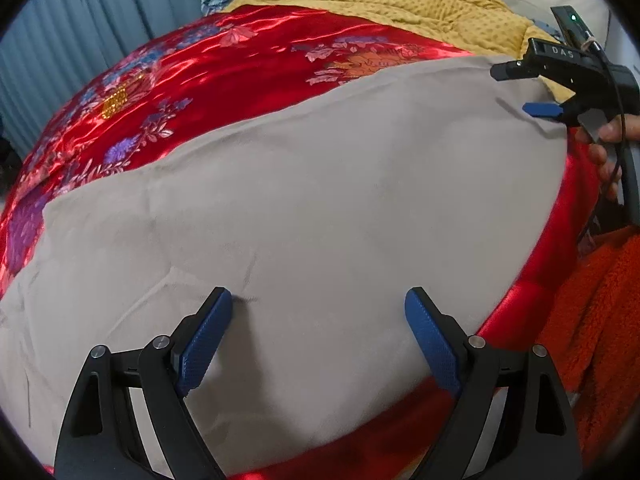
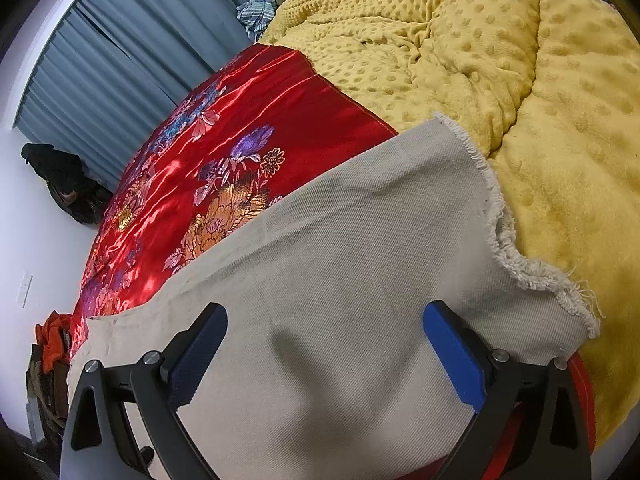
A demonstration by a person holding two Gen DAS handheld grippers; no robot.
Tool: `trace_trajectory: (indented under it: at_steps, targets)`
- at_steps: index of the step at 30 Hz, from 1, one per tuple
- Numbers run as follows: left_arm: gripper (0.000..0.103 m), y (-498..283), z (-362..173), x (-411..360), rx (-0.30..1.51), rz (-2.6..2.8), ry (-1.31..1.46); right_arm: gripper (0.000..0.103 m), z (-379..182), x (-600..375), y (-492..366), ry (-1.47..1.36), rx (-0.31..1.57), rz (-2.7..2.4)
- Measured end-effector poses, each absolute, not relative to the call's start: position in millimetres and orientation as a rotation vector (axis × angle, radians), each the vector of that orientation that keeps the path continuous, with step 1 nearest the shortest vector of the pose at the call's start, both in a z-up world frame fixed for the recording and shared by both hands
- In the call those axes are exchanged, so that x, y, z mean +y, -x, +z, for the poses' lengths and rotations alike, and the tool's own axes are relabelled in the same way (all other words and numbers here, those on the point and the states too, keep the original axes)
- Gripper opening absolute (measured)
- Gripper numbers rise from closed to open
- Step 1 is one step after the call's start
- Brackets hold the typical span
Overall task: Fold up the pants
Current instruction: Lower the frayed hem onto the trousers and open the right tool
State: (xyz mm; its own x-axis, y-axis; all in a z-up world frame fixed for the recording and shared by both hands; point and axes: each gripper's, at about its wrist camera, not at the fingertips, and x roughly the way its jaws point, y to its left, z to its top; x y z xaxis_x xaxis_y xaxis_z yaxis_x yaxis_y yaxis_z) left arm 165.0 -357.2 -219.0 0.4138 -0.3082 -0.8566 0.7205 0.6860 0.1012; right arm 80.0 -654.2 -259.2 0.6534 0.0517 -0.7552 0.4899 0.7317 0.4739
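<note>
A: What do the pants lie on?

B: The pants (image 1: 304, 200) lie spread flat on a red quilt (image 1: 168, 92), shiny satin with flowers in purple, pink and gold. The beige cloth covers most of the near part of the bed. In the right wrist view its frayed hem (image 2: 496, 216) lies just against a yellow blanket (image 2: 500, 80), thick and dotted with bumps, piled on the far part of the bed.

A: And the tools?

B: The left gripper (image 1: 318, 320) hangs over the near part of the pants, its blue pads spread wide with nothing between them. The right gripper (image 2: 324, 336) is likewise released, jaws apart above the cloth near the hem. From the left view the right one sits at the far end of the pants, a hand (image 1: 608, 144) on its grip.

A: The room?

B: Blue-grey curtains (image 2: 120, 72) hang in folds behind the bed, beside a white wall (image 2: 36, 240). A dark heap (image 2: 64, 184) sits at the foot of that wall. Striped cloth (image 2: 260, 8) is bundled at the far edge of the bed. Fuzzy orange fabric (image 1: 600, 312) lies beside the bed on the right in the left view.
</note>
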Motion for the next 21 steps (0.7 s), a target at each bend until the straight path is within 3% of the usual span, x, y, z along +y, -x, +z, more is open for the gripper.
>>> trace_trajectory:
  at_steps: [21]
  targets:
    - [0.089, -157, -227, -355, 0.937, -0.666, -0.488, 0.098, -258, -653, -78, -0.727, 0.833, -0.274]
